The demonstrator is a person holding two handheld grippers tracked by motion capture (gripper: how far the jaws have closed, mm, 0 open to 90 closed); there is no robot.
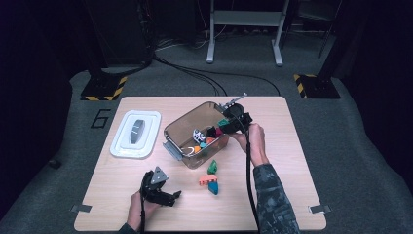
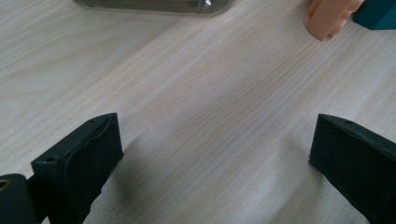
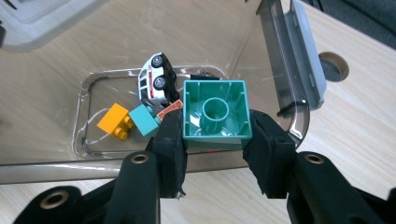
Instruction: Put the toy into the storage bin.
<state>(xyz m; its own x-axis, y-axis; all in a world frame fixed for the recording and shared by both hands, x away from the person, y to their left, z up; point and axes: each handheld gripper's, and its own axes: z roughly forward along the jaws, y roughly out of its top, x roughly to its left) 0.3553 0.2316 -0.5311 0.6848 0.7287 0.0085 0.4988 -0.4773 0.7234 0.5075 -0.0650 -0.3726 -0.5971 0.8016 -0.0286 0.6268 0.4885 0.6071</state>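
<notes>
My right gripper (image 1: 225, 122) is shut on a green brick (image 3: 215, 114), whose hollow underside faces the camera. It holds the brick over the right rim of a clear plastic bin (image 1: 171, 132). Inside the bin lie a white toy car (image 3: 156, 79), an orange brick (image 3: 115, 121), a teal brick (image 3: 144, 119) and other small pieces. My left gripper (image 1: 175, 195) rests low at the table's front left, jaws spread wide over bare wood (image 2: 217, 130) with nothing between them.
The bin's white lid (image 1: 135, 134) lies flat at the left of the table. In front of the bin sit a green piece (image 1: 212, 167), an orange brick (image 1: 204, 179) and a teal brick (image 1: 213, 187). Cables and stands lie on the floor beyond.
</notes>
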